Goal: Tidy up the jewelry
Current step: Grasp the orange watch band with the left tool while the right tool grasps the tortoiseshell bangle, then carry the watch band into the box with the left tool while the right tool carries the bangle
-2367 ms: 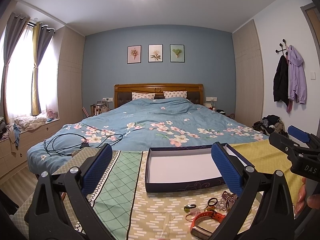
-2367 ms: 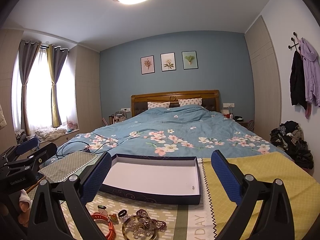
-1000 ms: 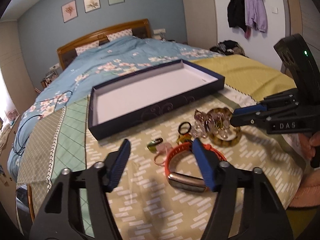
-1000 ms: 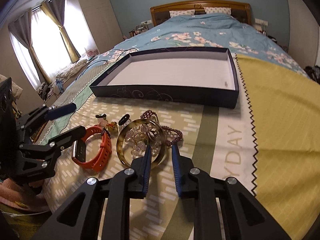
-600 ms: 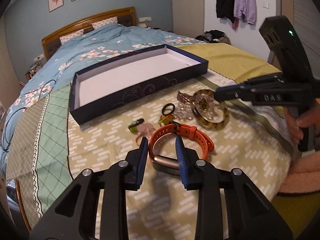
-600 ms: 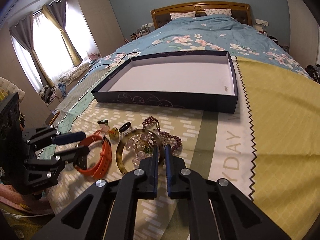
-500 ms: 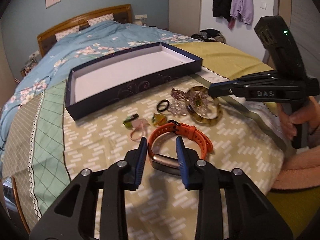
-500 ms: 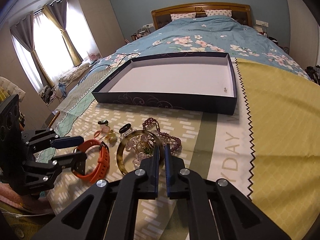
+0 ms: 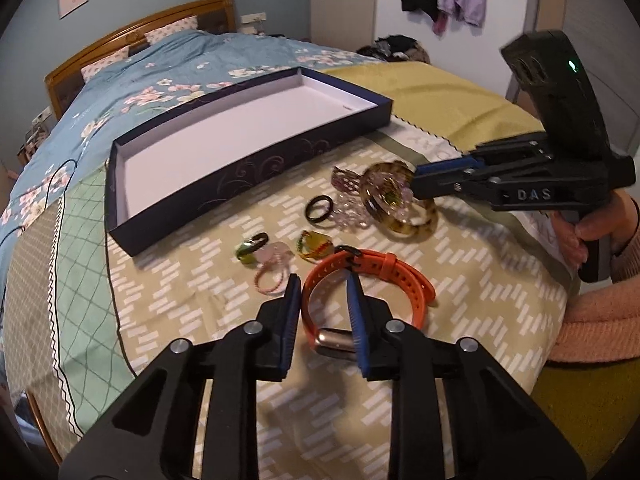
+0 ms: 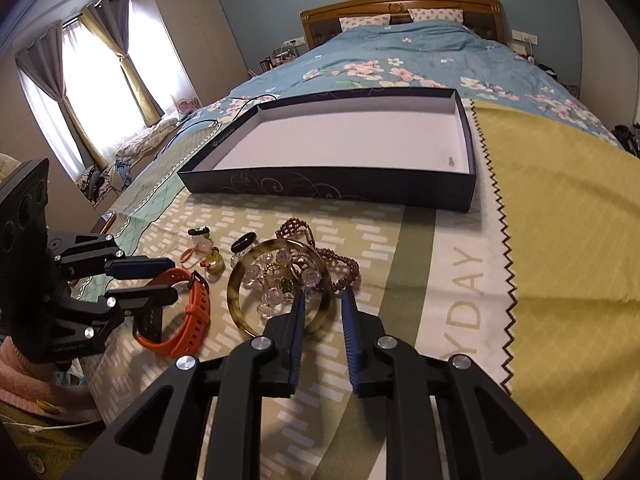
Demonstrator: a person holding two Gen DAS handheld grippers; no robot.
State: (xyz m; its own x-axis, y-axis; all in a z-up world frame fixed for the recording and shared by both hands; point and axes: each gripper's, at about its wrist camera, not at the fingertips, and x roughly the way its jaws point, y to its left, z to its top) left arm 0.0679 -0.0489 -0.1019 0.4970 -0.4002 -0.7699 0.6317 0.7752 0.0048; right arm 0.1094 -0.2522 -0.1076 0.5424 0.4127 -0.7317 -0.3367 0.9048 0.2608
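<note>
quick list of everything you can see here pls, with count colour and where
box: 1, navy outside, white inside, behind the jewelry
watch: 1, orange strap, nearest the left gripper
bangle: 1, tortoiseshell, right of the pile
clear bead bracelet: 1, transparent, inside the bangle
bead bracelet: 1, maroon, behind the bangle
black ring: 1, black, before the box
small rings: 3, amber, green-black, pink, left of the pile
cloth: 1, olive patterned, under everything
duvet: 1, blue floral, behind
left gripper: 1, black and blue, jaws just been closing, watch strap between them
right gripper: 1, black and blue, jaws just been opening, bangle rim between them
hand: 1, pink sleeve, holding the right gripper
</note>
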